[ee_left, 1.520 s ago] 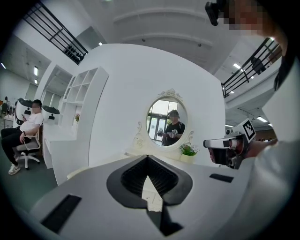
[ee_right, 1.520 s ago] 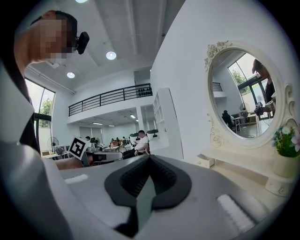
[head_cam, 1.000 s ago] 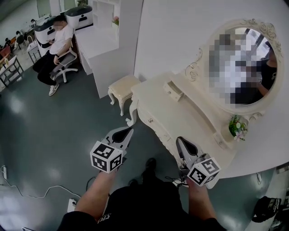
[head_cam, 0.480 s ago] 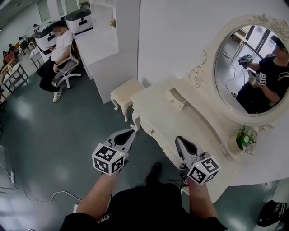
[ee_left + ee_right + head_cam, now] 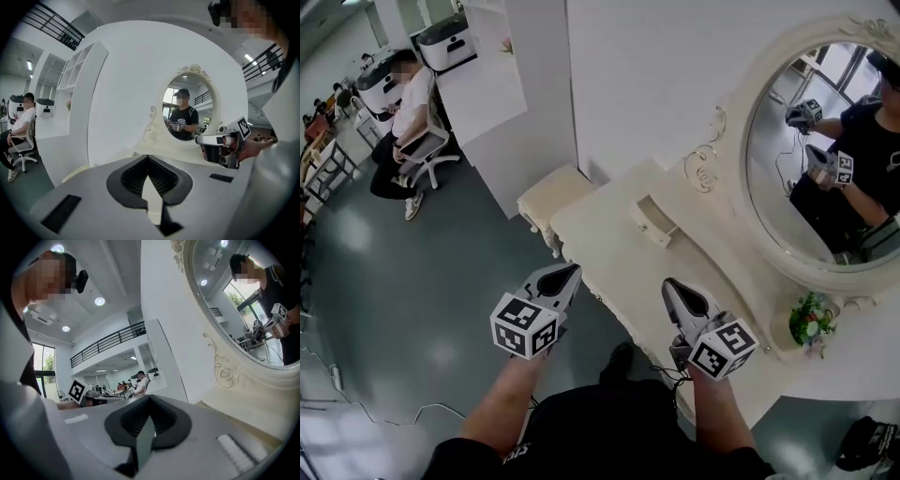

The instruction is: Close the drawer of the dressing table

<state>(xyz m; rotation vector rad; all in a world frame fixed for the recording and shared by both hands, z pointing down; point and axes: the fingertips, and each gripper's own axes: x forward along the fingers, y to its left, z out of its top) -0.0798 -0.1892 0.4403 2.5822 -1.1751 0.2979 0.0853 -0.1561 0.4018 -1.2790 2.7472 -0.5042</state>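
Grey floor spreads below the left gripper (image 5: 567,276) and right gripper (image 5: 671,287), both with jaws closed on nothing, at the cream dressing table's (image 5: 609,246) front edge. Beyond them its small tabletop drawer (image 5: 654,219) juts out, contents unseen. A flower pot (image 5: 811,323), an oval mirror (image 5: 825,159) and a stool (image 5: 551,192) stand around.

cream stool (image 5: 551,194) beside white partition (image 5: 520,103); person (image 5: 405,98) seated on office chair (image 5: 427,155) far left; flowers (image 5: 811,326) right; cable (image 5: 356,409) on floor.

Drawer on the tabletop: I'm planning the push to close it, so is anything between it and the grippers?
Nothing visible does: only bare tabletop lies between the drawer and the left gripper or the right gripper.
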